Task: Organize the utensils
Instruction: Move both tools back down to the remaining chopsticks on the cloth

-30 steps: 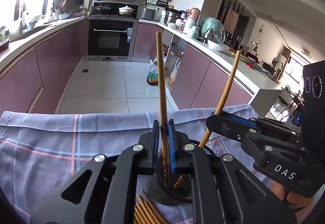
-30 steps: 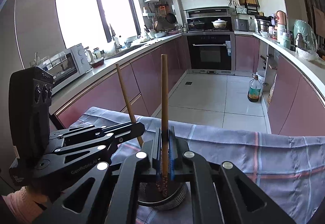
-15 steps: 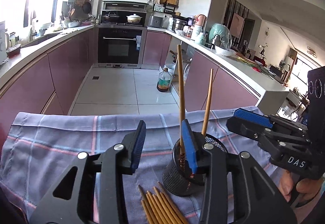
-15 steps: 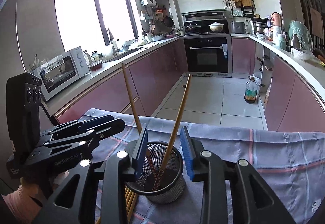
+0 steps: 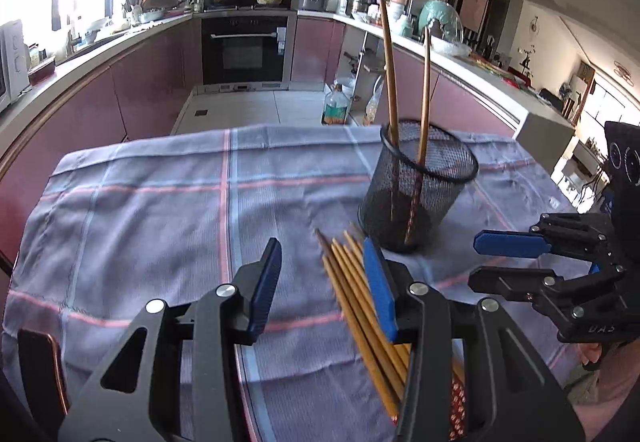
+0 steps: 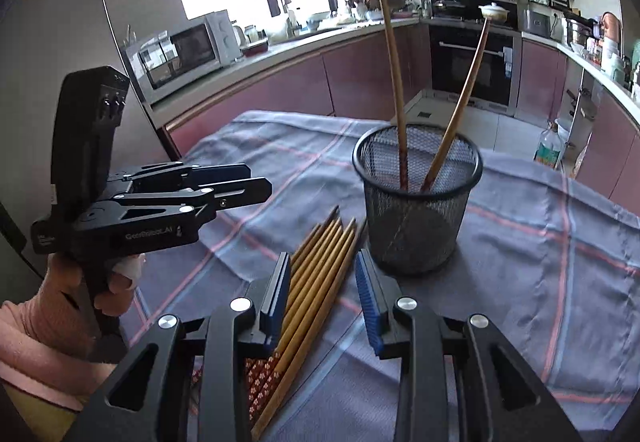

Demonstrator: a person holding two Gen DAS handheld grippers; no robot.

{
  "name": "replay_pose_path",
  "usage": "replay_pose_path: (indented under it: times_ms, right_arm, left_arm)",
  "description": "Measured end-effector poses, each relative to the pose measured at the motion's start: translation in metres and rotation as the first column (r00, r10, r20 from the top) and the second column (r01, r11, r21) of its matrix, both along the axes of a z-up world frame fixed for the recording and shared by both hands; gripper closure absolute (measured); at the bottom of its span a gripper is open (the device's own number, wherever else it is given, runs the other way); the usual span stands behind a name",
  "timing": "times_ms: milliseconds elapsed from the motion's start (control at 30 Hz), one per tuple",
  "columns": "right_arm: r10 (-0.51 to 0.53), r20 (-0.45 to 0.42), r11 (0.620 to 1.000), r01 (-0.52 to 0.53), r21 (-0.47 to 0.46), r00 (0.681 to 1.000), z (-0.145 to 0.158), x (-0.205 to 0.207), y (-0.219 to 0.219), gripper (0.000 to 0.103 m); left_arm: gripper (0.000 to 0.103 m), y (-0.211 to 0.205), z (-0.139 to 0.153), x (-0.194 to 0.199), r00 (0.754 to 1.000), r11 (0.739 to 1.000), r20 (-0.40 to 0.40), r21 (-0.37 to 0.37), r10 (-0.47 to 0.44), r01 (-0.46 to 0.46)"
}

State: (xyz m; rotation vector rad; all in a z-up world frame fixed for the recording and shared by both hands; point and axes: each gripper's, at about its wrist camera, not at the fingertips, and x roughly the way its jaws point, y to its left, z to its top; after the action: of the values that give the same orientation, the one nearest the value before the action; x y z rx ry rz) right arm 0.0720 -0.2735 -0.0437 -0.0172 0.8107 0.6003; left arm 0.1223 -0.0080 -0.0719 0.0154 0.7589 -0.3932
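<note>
A black mesh cup (image 5: 416, 185) (image 6: 418, 197) stands on the blue checked cloth (image 5: 160, 209) (image 6: 540, 242). Two wooden chopsticks (image 5: 390, 65) (image 6: 394, 81) stand in it, leaning apart. A bundle of several loose chopsticks (image 5: 360, 302) (image 6: 316, 282) lies flat on the cloth in front of the cup. My left gripper (image 5: 320, 282) is open and empty, just above the near end of the bundle; it also shows in the right wrist view (image 6: 256, 181). My right gripper (image 6: 322, 286) is open and empty over the bundle; it also shows in the left wrist view (image 5: 476, 258).
The cloth covers a table in a kitchen with purple cabinets (image 5: 152, 89). Counters run along both sides, with a microwave (image 6: 184, 49) on the left one. An oven (image 5: 244, 45) stands at the far end, and a bottle (image 5: 334, 109) on the floor.
Both grippers opened, let go of one chopstick each into the cup, then pulled back and down toward the loose bundle on the cloth.
</note>
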Motion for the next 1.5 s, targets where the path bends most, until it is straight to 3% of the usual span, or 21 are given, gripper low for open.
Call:
replay_pose_path:
  times_ms: [300, 567, 1133, 1267, 1500]
  right_arm:
    - [-0.034, -0.135, 0.999, 0.033, -0.017, 0.990, -0.047, 0.002, 0.009, 0.073]
    - [-0.051, -0.145, 0.998, 0.045, -0.041, 0.988, -0.052, 0.007, 0.013, 0.073]
    - [-0.065, -0.155, 0.995, 0.053, -0.084, 0.986, -0.054, 0.012, 0.009, 0.076]
    - [-0.069, -0.152, 0.993, 0.054, -0.104, 0.986, -0.055, 0.017, 0.015, 0.077]
    - [-0.074, -0.142, 0.990, 0.056, -0.126, 0.987, -0.055, 0.023, 0.021, 0.079]
  left_arm:
    - [0.061, -0.005, -0.058, -0.029, 0.992, 0.998, -0.114, 0.033, -0.048, 0.052]
    - [0.061, -0.021, -0.061, -0.025, 0.985, 0.996, -0.164, 0.053, -0.055, 0.065]
    - [0.060, -0.013, -0.060, -0.019, 0.980, 0.997, -0.191, 0.053, -0.049, 0.060]
    - [0.060, -0.019, -0.060, -0.012, 0.980, 0.995, -0.196, 0.082, -0.044, 0.061]
    - [0.066, -0.021, -0.060, -0.003, 0.978, 0.994, -0.203, 0.089, -0.038, 0.058]
